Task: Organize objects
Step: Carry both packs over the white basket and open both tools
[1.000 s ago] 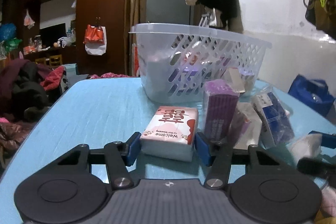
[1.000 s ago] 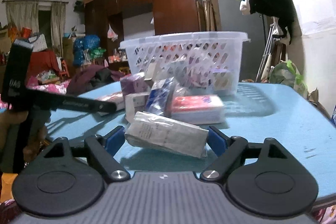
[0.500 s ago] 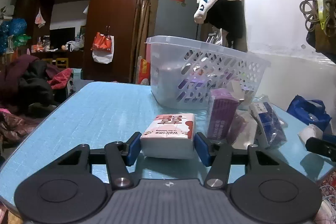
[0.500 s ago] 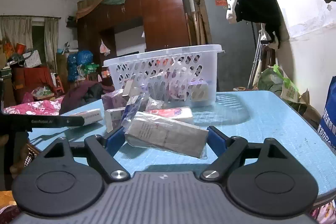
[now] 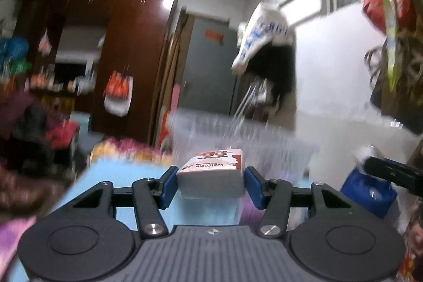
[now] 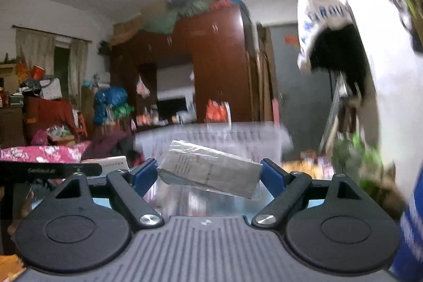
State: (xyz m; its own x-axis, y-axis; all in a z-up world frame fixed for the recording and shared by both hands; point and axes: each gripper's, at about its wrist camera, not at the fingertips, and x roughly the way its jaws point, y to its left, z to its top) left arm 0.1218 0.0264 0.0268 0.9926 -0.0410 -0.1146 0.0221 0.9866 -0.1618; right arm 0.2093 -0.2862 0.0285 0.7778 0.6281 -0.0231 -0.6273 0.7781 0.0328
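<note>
Left hand-held gripper (image 5: 208, 183) clamps a tissue pack (image 5: 211, 173), right hand-held gripper (image 6: 208, 176) a tilted wrapped packet (image 6: 211, 172), both above the tabletop (image 5: 119, 176). We fear the slick packet slips (blurred basket (image 6: 238, 139) ahead).

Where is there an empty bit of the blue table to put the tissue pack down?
Bare blue table shows left of the left hand-held gripper holding the tissue pack. To its right, purple things crowd below the blurred white basket.
</note>
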